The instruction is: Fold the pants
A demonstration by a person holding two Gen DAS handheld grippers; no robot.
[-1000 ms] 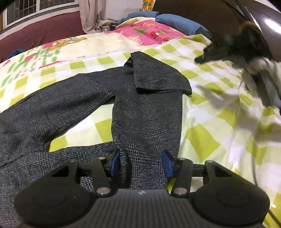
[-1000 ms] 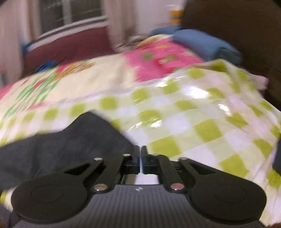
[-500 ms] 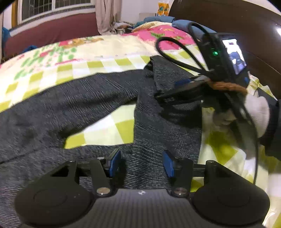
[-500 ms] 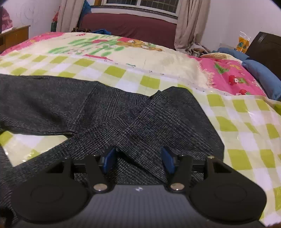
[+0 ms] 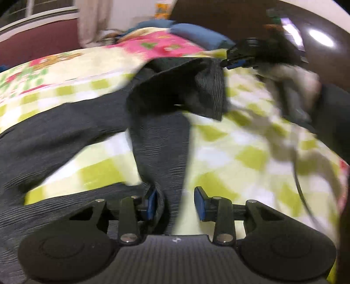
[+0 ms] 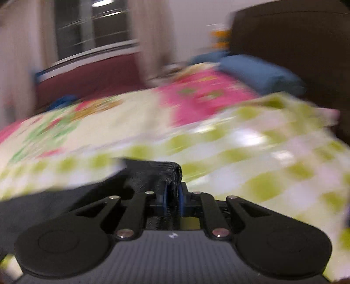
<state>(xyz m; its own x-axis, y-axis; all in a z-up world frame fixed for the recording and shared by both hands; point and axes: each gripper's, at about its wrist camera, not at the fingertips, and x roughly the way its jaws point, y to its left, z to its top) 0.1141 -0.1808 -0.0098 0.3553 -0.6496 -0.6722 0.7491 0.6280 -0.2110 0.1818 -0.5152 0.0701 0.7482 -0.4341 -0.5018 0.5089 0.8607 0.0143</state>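
- Pants (image 5: 157, 139) lie spread on the bed (image 5: 251, 157), dark grey against the green-checked cover; one leg runs from between my left jaws away toward the headboard (image 5: 218, 19), the other branches off to the left of it.
- Right hand-held gripper (image 6: 172, 196): clenched on a bunched fold of the pants — fabric is pinched between the blue pads (image 6: 180, 196) and rises just ahead of them. Jaws have just been closing, with cloth between them.
- In the left wrist view the same right hand-held gripper (image 5: 234, 62) holds the far hem end lifted off the bed, near the headboard; the flap hangs down from it.
- Left hand-held gripper (image 5: 175, 204): released, jaws standing apart. They have just been closing, and the near stretch of the leg sits between them — the left pad (image 5: 151, 203) touches the cloth, the right pad does not.
- Key relation, as I judge it: the leg's long axis runs straight from the left gripper to the right. Right hand has the far end, left is nearer the waist side.
- Heavy blur in both views; finer creases unreadable.
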